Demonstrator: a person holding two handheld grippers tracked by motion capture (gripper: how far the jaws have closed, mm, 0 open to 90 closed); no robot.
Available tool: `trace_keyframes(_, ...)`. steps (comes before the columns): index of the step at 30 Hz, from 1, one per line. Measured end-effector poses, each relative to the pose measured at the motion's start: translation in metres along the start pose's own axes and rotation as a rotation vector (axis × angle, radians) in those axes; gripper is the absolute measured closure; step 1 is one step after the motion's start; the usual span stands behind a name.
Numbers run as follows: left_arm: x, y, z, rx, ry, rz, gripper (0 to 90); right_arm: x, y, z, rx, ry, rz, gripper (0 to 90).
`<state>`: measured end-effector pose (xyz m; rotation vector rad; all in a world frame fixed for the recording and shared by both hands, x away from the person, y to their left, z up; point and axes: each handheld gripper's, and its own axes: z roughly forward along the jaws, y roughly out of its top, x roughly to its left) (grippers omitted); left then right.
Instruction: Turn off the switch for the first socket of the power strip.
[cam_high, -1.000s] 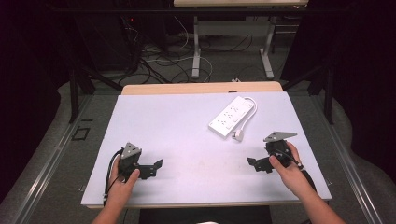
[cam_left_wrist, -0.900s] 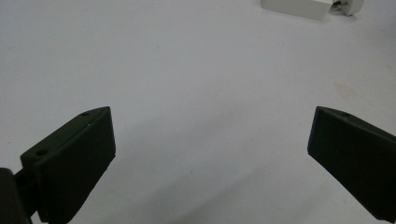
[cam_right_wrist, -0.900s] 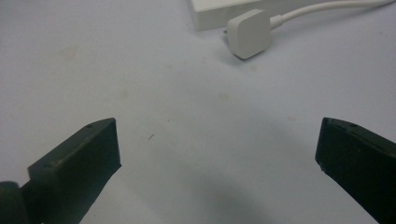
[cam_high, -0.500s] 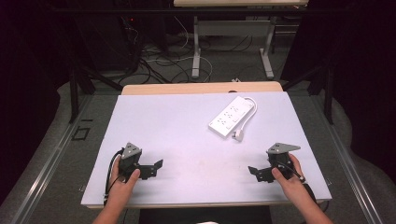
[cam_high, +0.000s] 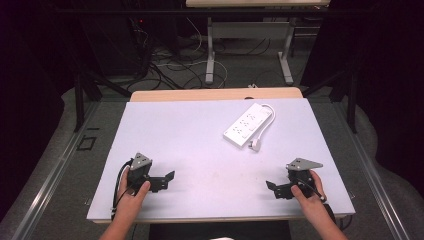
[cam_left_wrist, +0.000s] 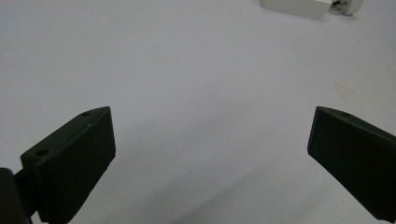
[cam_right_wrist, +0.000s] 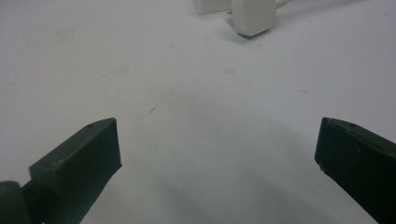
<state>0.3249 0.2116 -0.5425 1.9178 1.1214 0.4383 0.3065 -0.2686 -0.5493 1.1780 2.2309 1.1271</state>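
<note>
A white power strip lies at an angle on the back right part of the white table, its cord looped round and its plug resting beside it. My left gripper sits near the front left edge, held in a hand, jaws wide apart and pointing right. My right gripper sits near the front right edge, jaws pointing left. In the left gripper view the left gripper is open over bare table, the power strip's end far ahead. In the right gripper view the right gripper is open, the plug ahead.
A wooden strip borders the table's far edge. Beyond it are table legs and cables on the floor. Metal rails run along both sides of the table.
My right gripper has drawn back toward the front edge of the table and settled lower. The left gripper and the power strip have stayed put.
</note>
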Motion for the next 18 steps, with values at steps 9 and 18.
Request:
trace_keyframes(9, 0.0012, 0.0009, -0.0002, 0.014, -0.007, 0.007, 0.8, -0.0019, -0.0028, 0.0024, -0.003, 0.007, 0.040, 0.0)
trace_keyframes(18, 0.0003, 0.0010, 0.0003, 0.001, 0.000, 0.004, 0.8, -0.0059, -0.0049, -0.0007, -0.008, 0.002, 0.051, 0.2)
